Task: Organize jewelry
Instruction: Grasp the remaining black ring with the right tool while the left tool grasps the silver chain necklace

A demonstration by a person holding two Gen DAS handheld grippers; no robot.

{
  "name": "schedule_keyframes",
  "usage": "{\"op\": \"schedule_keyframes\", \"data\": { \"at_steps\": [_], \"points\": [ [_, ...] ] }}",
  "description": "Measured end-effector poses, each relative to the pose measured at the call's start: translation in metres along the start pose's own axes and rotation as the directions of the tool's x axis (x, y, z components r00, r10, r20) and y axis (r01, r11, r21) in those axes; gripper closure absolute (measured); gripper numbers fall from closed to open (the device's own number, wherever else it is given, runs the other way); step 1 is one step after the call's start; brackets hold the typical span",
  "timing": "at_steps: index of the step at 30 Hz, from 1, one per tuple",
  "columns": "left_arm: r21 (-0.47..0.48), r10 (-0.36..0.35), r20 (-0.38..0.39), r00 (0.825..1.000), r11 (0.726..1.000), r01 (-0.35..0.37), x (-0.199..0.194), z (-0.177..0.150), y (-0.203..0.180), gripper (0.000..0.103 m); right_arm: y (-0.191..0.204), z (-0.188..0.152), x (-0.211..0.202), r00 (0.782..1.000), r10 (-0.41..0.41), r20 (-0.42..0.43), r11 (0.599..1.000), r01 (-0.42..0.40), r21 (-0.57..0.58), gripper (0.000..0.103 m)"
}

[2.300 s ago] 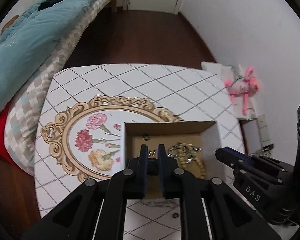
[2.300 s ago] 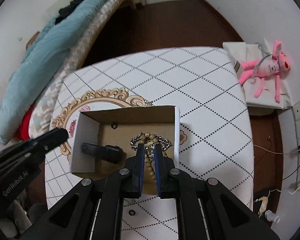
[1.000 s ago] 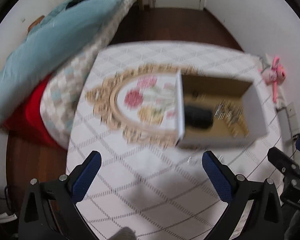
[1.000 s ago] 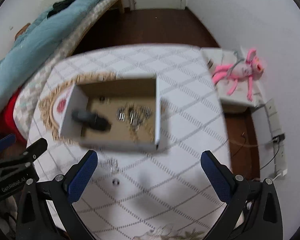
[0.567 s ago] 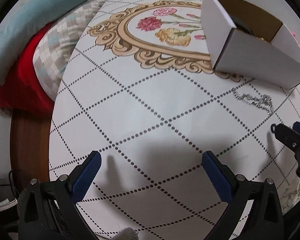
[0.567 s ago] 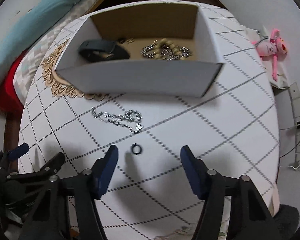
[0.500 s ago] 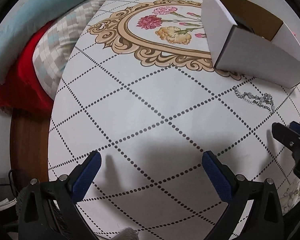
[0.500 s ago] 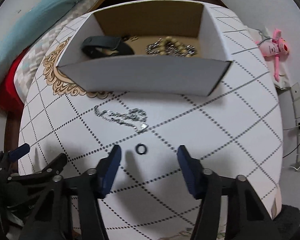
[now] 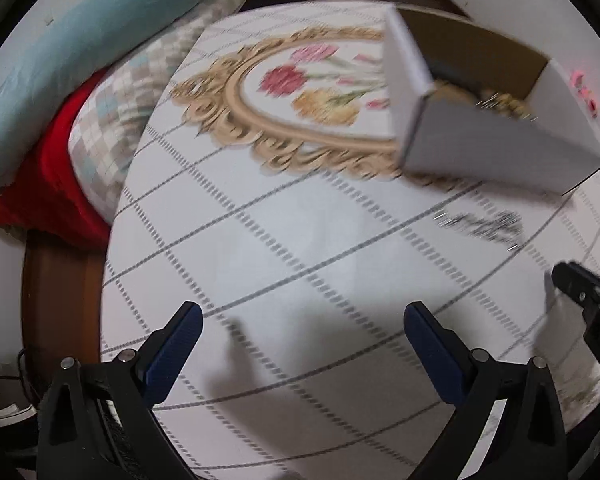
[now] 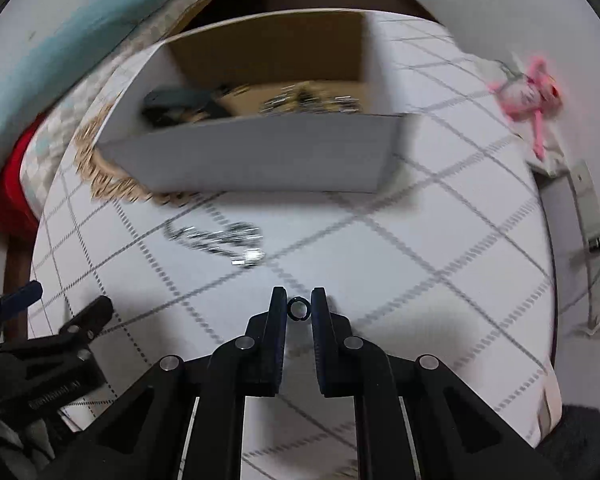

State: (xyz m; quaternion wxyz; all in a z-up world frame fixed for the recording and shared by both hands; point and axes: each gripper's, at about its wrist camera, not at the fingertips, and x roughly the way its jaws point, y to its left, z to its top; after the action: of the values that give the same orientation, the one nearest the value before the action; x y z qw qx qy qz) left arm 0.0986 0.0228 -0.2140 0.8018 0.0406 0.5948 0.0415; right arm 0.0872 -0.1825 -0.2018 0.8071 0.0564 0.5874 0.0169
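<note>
A white cardboard box [image 10: 260, 152] stands on the table and holds a dark item [image 10: 180, 104] and blurred chains and beads [image 10: 308, 100]. A silver chain [image 10: 216, 240] lies on the tablecloth in front of the box; it also shows in the left wrist view [image 9: 484, 226]. My right gripper [image 10: 299, 306] is shut on a small black ring [image 10: 299, 307] just above the cloth. My left gripper [image 9: 300, 320] is wide open and empty over bare cloth, left of the chain. The box also shows in the left wrist view [image 9: 488, 152].
The round table [image 9: 260, 240] has a white diamond-patterned cloth with a gold floral frame [image 9: 260, 120]. A bed with blue and red bedding [image 9: 60, 80] lies to the left. A pink plush toy [image 10: 528, 88] lies on a stand to the right.
My right gripper has closed from wide open onto the black ring. Both views have shifted and blurred; my left gripper has stayed wide open.
</note>
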Motion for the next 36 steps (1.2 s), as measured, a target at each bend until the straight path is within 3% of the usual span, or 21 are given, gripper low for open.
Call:
{"op": "schedule_keyframes", "data": {
  "at_steps": [7,11,19,21,25,27,29,33,36],
  "points": [
    [0.051,-0.116,0.013,0.993,0.992,0.115,-0.011,0.020,-0.064,0.001,-0.071,-0.005,-0.007,0.999,-0.050,0.009,0.987,0.048,0.154,0.090],
    [0.081,-0.125,0.008,0.992,0.989,0.124,-0.006,0.028,-0.093,0.001,-0.092,-0.005,-0.007,0.998,-0.068,0.014,0.980,0.064,0.189,0.090],
    [0.112,-0.106,0.010,0.994,0.988,0.104,0.008,0.039,-0.108,0.002,-0.103,-0.001,-0.002,0.998,-0.067,0.020,0.972,0.061,0.225,0.090],
    [0.120,-0.100,0.015,0.995,0.988,0.097,0.009,0.040,-0.109,0.014,-0.103,-0.001,0.000,0.998,-0.067,0.017,0.972,0.062,0.227,0.090],
    [0.145,-0.123,0.040,0.992,0.983,0.117,0.010,0.039,-0.110,0.054,-0.103,-0.004,0.002,0.998,-0.066,0.014,0.971,0.061,0.231,0.090],
    [0.175,-0.099,0.061,0.993,0.981,0.087,0.009,0.038,-0.111,0.064,-0.102,-0.003,0.001,0.998,-0.065,0.014,0.971,0.060,0.232,0.090],
    [0.185,-0.091,0.071,0.993,0.980,0.076,0.008,0.040,-0.108,0.088,-0.102,-0.003,0.001,0.998,-0.063,0.017,0.971,0.058,0.231,0.090],
    [0.142,-0.145,0.058,0.988,0.981,0.135,0.008,0.042,-0.088,0.101,-0.097,-0.002,-0.002,0.999,-0.049,0.024,0.973,0.042,0.226,0.090],
    [0.111,-0.175,0.058,0.983,0.980,0.168,0.003,0.038,-0.072,0.101,-0.089,-0.003,-0.007,0.999,-0.032,0.036,0.976,0.023,0.218,0.090]
  ]
}}
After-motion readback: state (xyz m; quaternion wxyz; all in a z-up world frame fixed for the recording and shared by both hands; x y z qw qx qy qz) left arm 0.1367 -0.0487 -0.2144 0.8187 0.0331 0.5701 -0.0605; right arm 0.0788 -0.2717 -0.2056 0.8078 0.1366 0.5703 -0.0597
